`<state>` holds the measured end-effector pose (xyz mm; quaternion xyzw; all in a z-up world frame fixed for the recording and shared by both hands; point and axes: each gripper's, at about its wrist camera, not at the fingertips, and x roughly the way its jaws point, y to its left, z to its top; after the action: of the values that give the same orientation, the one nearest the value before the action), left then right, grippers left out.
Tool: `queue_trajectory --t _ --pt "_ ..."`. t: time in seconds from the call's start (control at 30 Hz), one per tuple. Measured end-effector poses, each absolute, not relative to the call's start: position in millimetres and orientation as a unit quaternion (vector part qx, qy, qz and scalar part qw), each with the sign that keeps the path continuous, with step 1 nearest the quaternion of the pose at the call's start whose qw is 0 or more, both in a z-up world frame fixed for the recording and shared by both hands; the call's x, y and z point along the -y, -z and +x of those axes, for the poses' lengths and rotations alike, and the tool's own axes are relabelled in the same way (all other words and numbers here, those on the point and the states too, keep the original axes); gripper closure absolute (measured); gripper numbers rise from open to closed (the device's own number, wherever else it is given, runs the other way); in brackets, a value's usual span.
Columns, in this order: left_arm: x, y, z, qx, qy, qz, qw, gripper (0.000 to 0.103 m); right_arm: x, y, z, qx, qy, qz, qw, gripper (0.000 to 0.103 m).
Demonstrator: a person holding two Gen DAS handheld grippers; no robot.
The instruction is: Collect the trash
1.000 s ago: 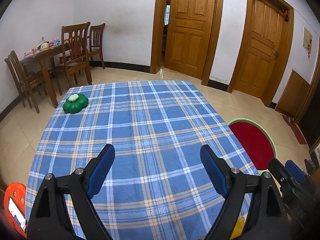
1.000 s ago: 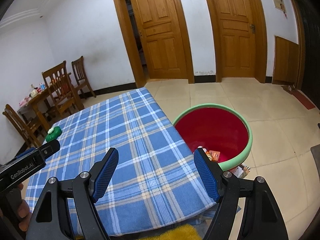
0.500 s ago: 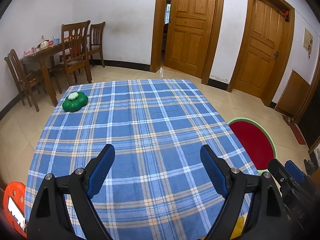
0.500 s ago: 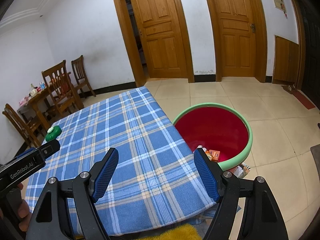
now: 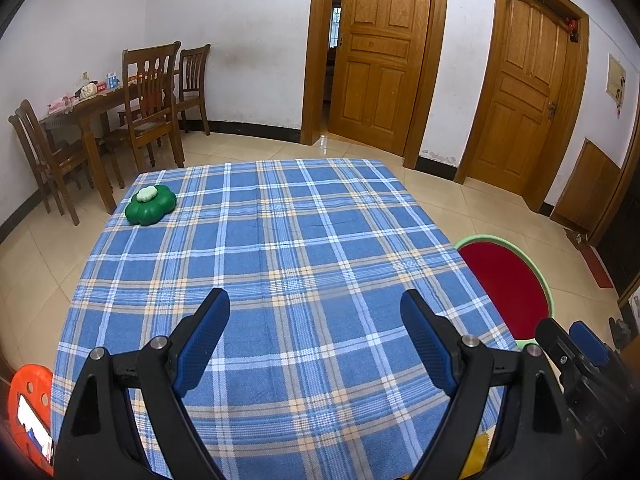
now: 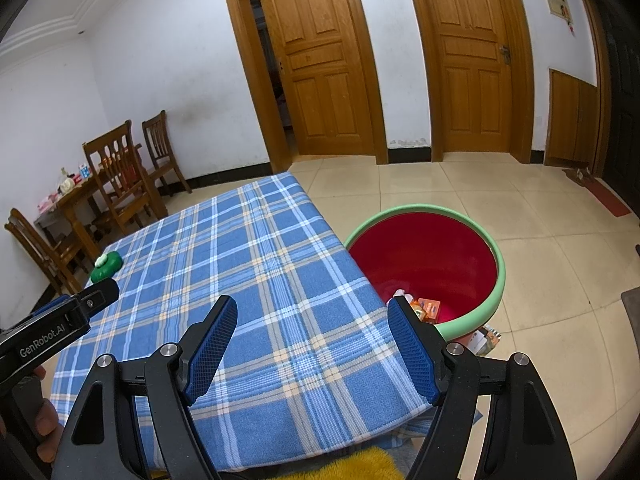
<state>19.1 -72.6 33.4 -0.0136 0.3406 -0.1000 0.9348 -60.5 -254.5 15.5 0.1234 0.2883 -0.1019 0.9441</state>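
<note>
both hand-held grippers (image 5: 314,304) (image 6: 312,312) wide open, empty

From my seat both feeds look evenly lit by soft indoor light, bright enough to read the weave of the checked tablecloth (image 5: 280,264) sharply. Nothing throws a hard shadow. The tiled floor (image 6: 540,208) carries a mild sheen, with a brighter reflection at the open doorway (image 5: 332,140) in the left view. Fisheye bending curves the door frames and walls, and black vignetting cuts every corner. I see no motion blur; the far wooden chairs (image 5: 152,96) stay reasonably crisp.
</note>
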Motion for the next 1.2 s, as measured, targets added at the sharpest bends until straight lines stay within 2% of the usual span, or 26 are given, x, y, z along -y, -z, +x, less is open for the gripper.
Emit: queue_trajectory --t 1.2 --pt "69.4 -31.2 19.3 -0.344 0.1 -0.014 0.934 0.017 255.5 -16.6 -61.5 -0.29 0.102 0.124 0.943 0.024"
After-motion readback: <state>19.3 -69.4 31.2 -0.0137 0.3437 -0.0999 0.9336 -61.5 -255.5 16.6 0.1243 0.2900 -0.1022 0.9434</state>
